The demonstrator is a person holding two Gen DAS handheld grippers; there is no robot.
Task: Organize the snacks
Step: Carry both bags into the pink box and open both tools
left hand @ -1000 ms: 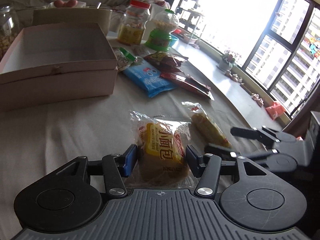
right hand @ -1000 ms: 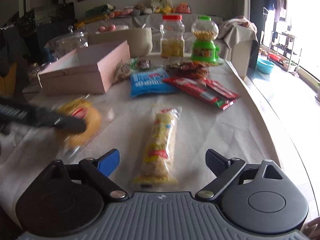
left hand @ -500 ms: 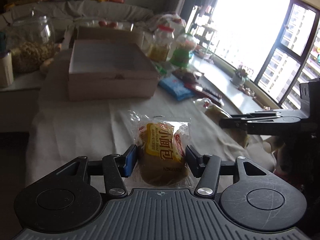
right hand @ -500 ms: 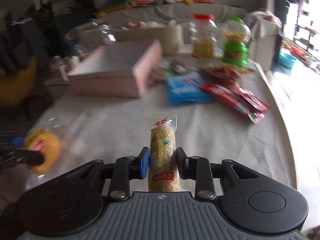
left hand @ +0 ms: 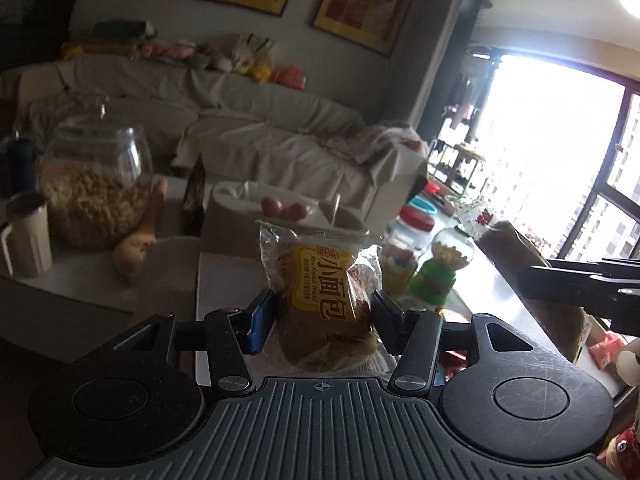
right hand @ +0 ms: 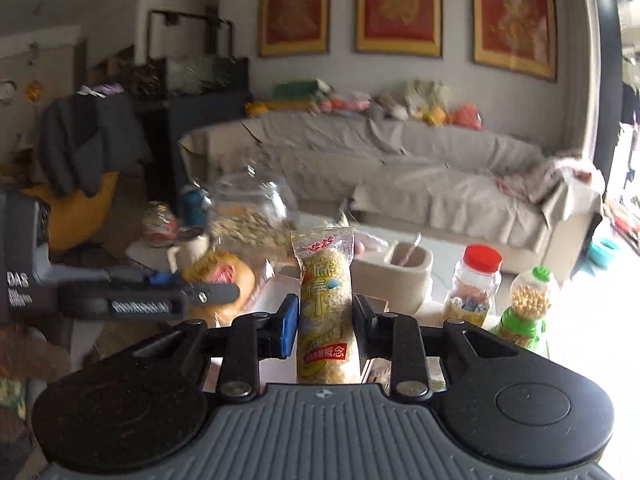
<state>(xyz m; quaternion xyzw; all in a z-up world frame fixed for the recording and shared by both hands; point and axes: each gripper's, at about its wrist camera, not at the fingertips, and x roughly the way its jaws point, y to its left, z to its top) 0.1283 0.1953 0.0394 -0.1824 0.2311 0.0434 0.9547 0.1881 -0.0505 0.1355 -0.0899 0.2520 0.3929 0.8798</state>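
My left gripper [left hand: 323, 320] is shut on a clear packet of yellow-labelled bread [left hand: 326, 300], held upright in the air. My right gripper [right hand: 325, 320] is shut on a long yellow snack bar packet [right hand: 326, 304], which also stands upright between the pads. In the right wrist view the bread [right hand: 228, 276] shows at the left, carried at about the same height. In the left wrist view the long packet [left hand: 506, 242] shows at the right. Both packets hang above the near edge of the pale pink box [right hand: 276, 292], which is mostly hidden.
Behind the box stand a beige container [right hand: 400, 276], a red-lidded jar [right hand: 474, 284] and a green candy dispenser [right hand: 524, 308]. A large glass jar of snacks [left hand: 96, 196] and a mug [left hand: 26, 236] sit on a side table at the left. A covered sofa [right hand: 440, 184] lies beyond.
The right gripper shut on the long packet and lifted it off the table. Both grippers rose with their packets and moved toward the pink box; the views now look level across the room.
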